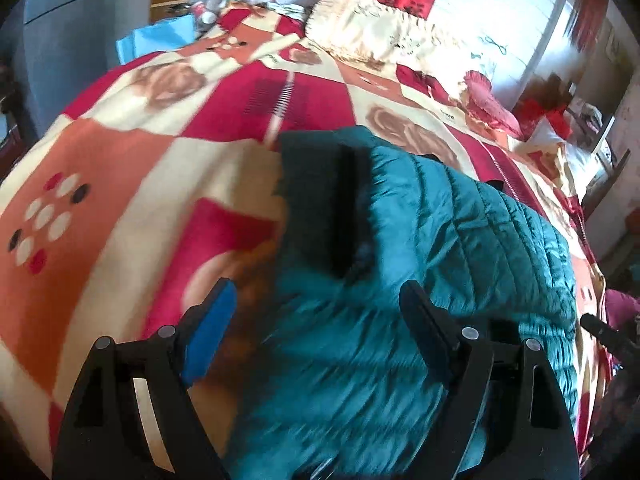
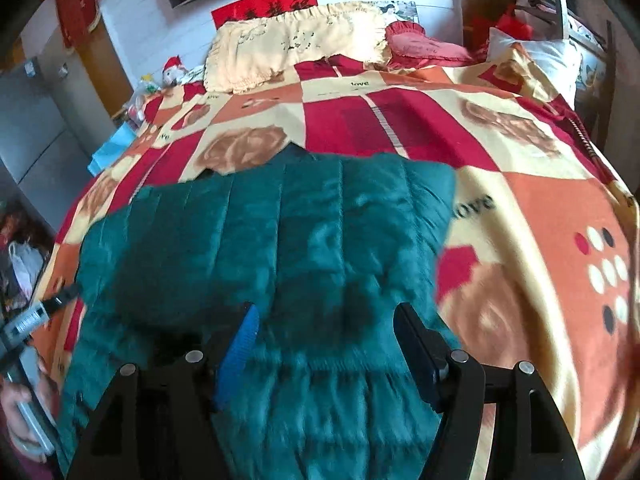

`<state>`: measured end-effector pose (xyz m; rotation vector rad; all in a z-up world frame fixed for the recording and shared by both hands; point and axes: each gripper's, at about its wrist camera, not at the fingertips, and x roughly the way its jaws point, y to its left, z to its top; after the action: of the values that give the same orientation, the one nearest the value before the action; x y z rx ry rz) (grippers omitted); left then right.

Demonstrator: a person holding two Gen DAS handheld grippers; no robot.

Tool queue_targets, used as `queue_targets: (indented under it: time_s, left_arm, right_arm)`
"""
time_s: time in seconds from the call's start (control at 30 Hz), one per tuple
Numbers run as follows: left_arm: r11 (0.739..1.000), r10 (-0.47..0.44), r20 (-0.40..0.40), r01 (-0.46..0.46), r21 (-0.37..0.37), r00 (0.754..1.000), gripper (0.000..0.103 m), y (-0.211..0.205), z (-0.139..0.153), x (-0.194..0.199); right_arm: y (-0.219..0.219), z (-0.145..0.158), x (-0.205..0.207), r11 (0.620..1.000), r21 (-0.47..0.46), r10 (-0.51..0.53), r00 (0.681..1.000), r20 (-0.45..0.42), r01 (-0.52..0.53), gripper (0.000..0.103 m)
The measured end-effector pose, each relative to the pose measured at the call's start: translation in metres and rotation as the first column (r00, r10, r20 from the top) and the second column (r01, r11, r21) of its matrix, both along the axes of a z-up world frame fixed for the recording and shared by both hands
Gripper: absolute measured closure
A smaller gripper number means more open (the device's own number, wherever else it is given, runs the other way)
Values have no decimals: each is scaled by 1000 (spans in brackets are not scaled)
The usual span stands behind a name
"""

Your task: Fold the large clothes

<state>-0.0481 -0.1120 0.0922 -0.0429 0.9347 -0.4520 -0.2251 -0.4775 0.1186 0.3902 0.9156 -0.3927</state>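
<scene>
While both tongs hang above the bed, a teal quilted jacket [image 2: 280, 232] lies spread on the patterned bedspread [image 2: 520, 200] near the foot edge of the bed, well short of the pillows. Seen from the right wrist, its stitched panels run toward the head of the bed, and its far edge reaches about the middle of the bedspread. A darker, softer-looking strip crosses the jacket in the left wrist view, standing out against the shinier quilting; the picture is too blurred to tell what it is.

Over the jacket's left side, as the person faces it, the left gripper [image 1: 316, 320] stands with its jaws wide apart, and no cloth is pinched between them. One finger carries a blue pad [image 1: 210, 340]; the other is black. Its blue-padded finger sits over bedspread just beside the jacket's edge, its black finger over teal fabric.

Above the near part of the jacket the right gripper [image 2: 324, 344] also has its jaws apart, with only the fabric below seen through the gap; nothing is clamped. Whether its tips brush the cloth cannot be told through the blur.

At the head edge a cream ruffled pillow [image 2: 296, 40] lies flat, with a red heart-shaped cushion [image 2: 424, 46] just beside it toward the right corner. A small doll with a red hat [image 2: 174, 70] sits at the left head corner. A hand [image 2: 24, 412] holding the other tool's grey handle shows at the lower left of the right wrist view.
</scene>
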Motion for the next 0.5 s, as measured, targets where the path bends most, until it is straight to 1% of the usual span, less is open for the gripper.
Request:
queue_targets:
  time_s: [0.1, 0.2, 0.23, 0.33, 0.5]
  left_arm:
    - [999, 24, 13, -24, 34, 1000, 18, 26, 1, -20]
    - [998, 36, 17, -37, 56, 999, 18, 45, -2, -37]
    - [997, 37, 21, -38, 66, 999, 18, 51, -3, -45]
    - [996, 33, 25, -35, 82, 999, 18, 64, -8, -65]
    - [995, 30, 24, -32, 91, 999, 18, 77, -16, -89]
  right_arm:
    - [4, -3, -19, 1000, 15, 16, 1000, -20, -15, 34]
    - [8, -13, -42, 999, 35, 8, 999, -39, -7, 34]
    - [9, -19, -51, 999, 51, 4, 998, -57, -1, 34]
    - [15, -29, -69, 996, 92, 2, 997, -74, 5, 34]
    - [34, -32, -91, 997, 78, 19, 997, -81, -12, 33]
